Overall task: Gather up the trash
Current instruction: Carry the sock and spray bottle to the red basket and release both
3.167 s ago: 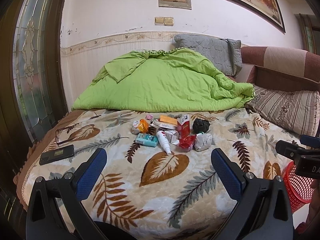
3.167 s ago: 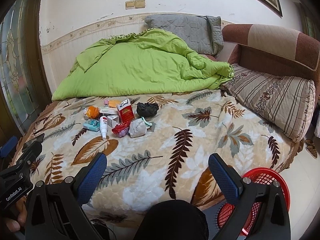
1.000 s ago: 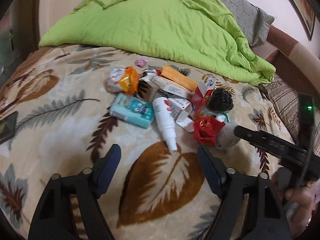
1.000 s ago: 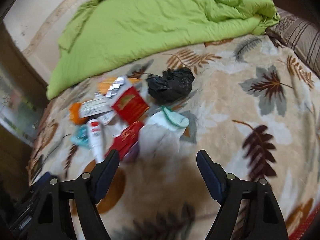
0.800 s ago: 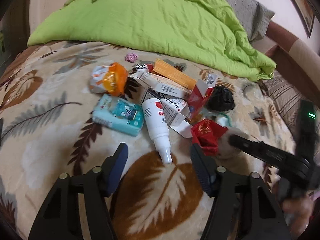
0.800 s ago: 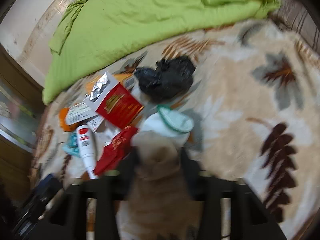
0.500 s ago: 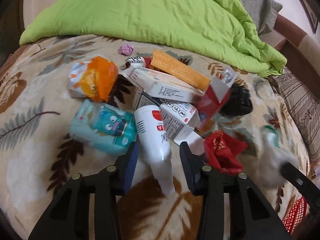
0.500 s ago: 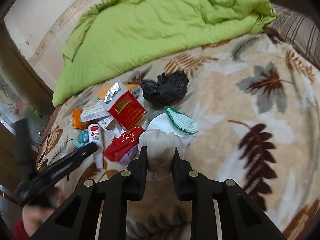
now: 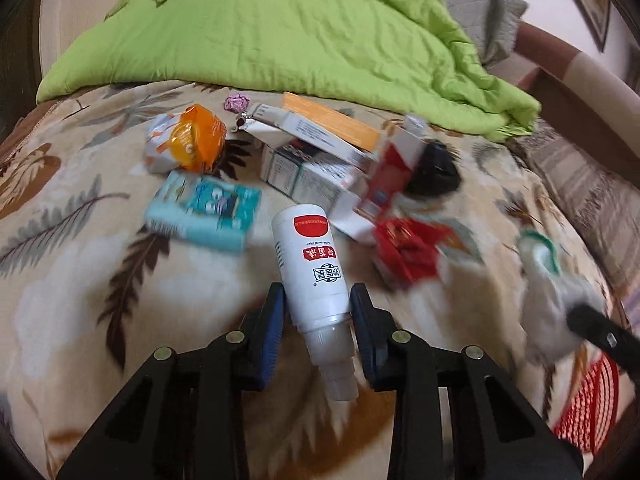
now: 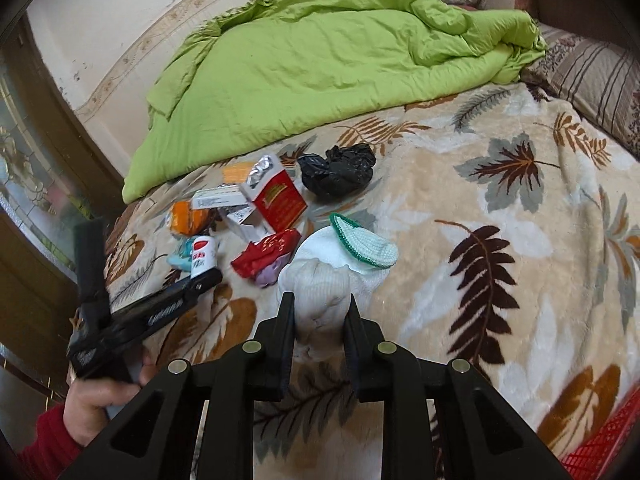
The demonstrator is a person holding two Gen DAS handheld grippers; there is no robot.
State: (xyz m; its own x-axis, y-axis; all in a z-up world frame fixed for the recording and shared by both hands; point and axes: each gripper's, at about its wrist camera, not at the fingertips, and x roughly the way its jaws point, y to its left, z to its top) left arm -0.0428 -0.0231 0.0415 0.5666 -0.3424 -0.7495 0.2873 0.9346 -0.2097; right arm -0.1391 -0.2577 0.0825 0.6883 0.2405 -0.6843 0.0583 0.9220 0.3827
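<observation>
A pile of trash lies on the leaf-patterned blanket (image 10: 500, 240). My left gripper (image 9: 318, 300) is shut on a white spray bottle (image 9: 310, 256) with a red label, held around its lower body with the nozzle toward the camera. My right gripper (image 10: 320, 304) is shut on a bunched white sock (image 10: 340, 264) with a green-trimmed cuff. In the right wrist view the left gripper (image 10: 200, 280) shows at the left with the bottle (image 10: 203, 256) between its fingers and a hand in a red sleeve (image 10: 96, 400) behind it. The sock (image 9: 548, 308) appears blurred in the left wrist view.
On the blanket lie a teal pack (image 9: 204, 210), an orange packet (image 9: 192, 140), white cartons (image 9: 308, 152), a red carton (image 10: 280, 196), a red wrapper (image 10: 266, 256) and a black bag (image 10: 336, 172). A green duvet (image 10: 320, 60) fills the back. A red basket (image 9: 588, 408) stands beside the bed.
Both grippers came in on the pile and closed, the left around the white bottle and the right around the sock. The right one has since drawn the sock a little away from the pile.
</observation>
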